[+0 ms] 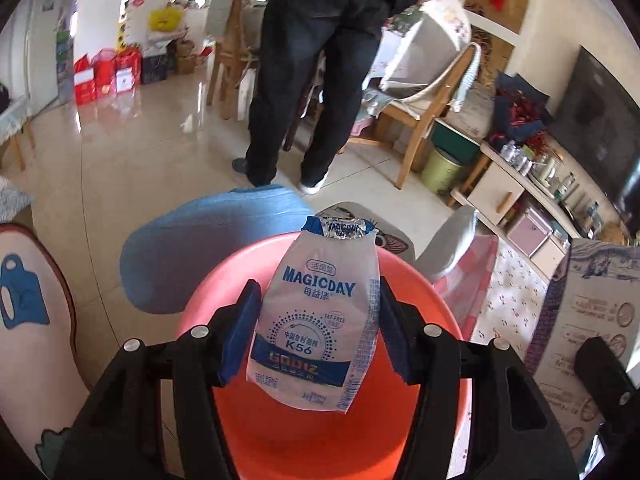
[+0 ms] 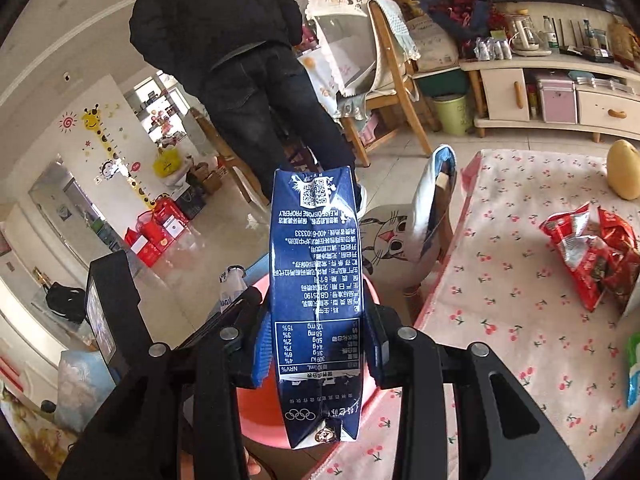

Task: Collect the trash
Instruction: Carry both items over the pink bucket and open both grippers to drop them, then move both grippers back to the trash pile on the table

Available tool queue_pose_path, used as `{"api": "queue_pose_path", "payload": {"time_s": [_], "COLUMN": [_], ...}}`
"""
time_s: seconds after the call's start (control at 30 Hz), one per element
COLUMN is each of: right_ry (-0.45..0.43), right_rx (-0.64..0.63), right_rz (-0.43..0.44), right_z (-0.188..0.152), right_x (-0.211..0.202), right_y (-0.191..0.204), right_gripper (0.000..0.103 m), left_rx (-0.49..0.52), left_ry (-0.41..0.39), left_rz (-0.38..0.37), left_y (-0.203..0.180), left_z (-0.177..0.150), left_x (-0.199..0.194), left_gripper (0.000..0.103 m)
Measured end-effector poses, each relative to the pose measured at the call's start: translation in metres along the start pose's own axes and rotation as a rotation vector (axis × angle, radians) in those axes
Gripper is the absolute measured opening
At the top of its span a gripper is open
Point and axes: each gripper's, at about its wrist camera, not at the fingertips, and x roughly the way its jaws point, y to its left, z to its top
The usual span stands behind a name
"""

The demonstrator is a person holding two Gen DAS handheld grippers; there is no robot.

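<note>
Here both tongs (image 1: 316,320) (image 2: 316,344) grip cartons, seemingly over the orange bin's rim (image 1: 200,300).

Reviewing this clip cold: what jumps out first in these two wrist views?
Each gripper is clamped on a piece of drink packaging above the orange bin: the left gripper holds a white MAGICDAY pouch, the right gripper a dark blue carton. Behind, a person in dark clothes stands facing away, and a red snack wrapper lies on the cherry-print tablecloth at right.

White pouch (image 1: 316,320): "MAGICDAY", "FAT-FREE", "K56". Dark blue carton (image 2: 316,300), print inverted: "PLEASE DISPOSE PROPERLY", "GB25190", "NRV%" at 6 o'clock.
</note>
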Motion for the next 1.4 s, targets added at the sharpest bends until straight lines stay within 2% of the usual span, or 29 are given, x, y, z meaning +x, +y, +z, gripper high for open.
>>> {"api": "queue_pose_path", "payload": {"time_s": [0.13, 0.17, 0.2, 0.23, 0.27, 0.33, 0.43, 0.6, 0.7, 0.8, 0.93, 1.07, 1.27, 1.4], "right_ry": [0.064, 0.069, 0.068, 0.060, 0.049, 0.033, 0.007, -0.055, -0.104, -0.143, -0.175, -0.214, -0.254, -0.213], "right_rx": [0.033, 0.039, 0.044, 0.049, 0.054, 0.055, 0.037, -0.001, -0.037, -0.081, -0.123, -0.172, -0.183, -0.213], "right_rz": [0.013, 0.007, -0.004, -0.015, -0.026, -0.055, -0.111, -0.213, -0.272, -0.320, -0.343, -0.397, -0.450, -0.483], "right_z": [-0.011, -0.014, -0.016, -0.019, -0.021, -0.026, -0.032, -0.042, -0.049, -0.055, -0.063, -0.068, -0.074, -0.081], "right_x": [0.021, 0.020, 0.019, 0.016, 0.012, 0.007, -0.010, -0.042, -0.063, -0.083, -0.111, -0.136, -0.162, -0.164], "right_y": [-0.002, -0.006, -0.008, -0.009, -0.011, -0.019, -0.030, -0.056, -0.070, -0.082, -0.093, -0.098, -0.116, -0.134], "right_gripper": [0.041, 0.049, 0.055, 0.066, 0.074, 0.080, 0.088, 0.090, 0.093, 0.094, 0.098, 0.098, 0.098, 0.098], "left_rx": [-0.033, -0.033, -0.034, -0.037, -0.037, -0.036, -0.033, -0.007, 0.053, 0.147, 0.246, 0.357, 0.452, 0.486], "left_ry": [0.021, 0.019, 0.014, 0.007, -0.003, -0.033, -0.100, -0.188, -0.197, -0.184, -0.121, -0.127, -0.115, -0.093], "left_rz": [0.014, 0.017, 0.017, 0.011, 0.002, -0.001, -0.017, -0.089, -0.143, -0.151, -0.173, -0.176, -0.190, -0.218], "left_y": [0.015, 0.016, 0.017, 0.018, 0.018, 0.017, 0.013, -0.002, -0.024, -0.050, -0.083, -0.113, -0.144, -0.162], "left_z": [0.001, 0.001, 0.001, 0.002, 0.003, 0.001, -0.002, -0.009, -0.016, -0.025, -0.038, -0.054, -0.085, -0.099], "left_x": [0.008, 0.008, 0.008, 0.009, 0.009, 0.004, -0.002, -0.014, -0.019, -0.023, -0.025, -0.032, -0.042, -0.044], "left_gripper": [0.060, 0.062, 0.070, 0.077, 0.078, 0.082, 0.083, 0.085, 0.088, 0.088, 0.089, 0.089, 0.089, 0.089]}}
